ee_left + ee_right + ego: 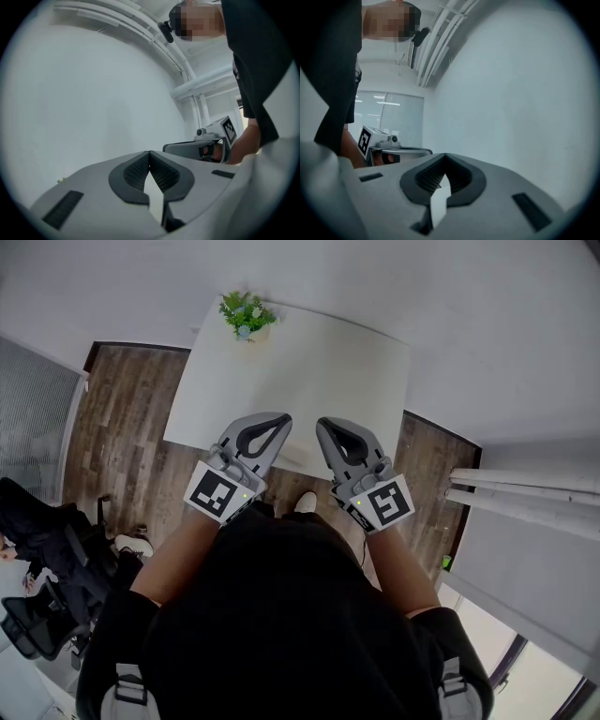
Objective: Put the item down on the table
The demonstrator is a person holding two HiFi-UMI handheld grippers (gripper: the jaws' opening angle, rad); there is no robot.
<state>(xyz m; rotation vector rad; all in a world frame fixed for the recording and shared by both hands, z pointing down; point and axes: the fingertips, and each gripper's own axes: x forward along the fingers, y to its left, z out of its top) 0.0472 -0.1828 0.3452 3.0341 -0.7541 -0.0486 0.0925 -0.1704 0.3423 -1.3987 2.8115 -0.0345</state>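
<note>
Holding the left hand-held gripper (280, 420) and right hand-held gripper (323, 426) closed and empty, we are facing a counter (319, 371) bearing a plant (246, 314).

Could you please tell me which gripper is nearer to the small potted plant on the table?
Left. The left gripper is at the table's near edge, almost straight below the potted plant in the head view; the right gripper sits beside it, farther to the right.

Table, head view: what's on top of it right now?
A small potted plant stands at the far edge of the table; the rest that shows is bare. The left gripper and right gripper cover part of the near edge.
</note>
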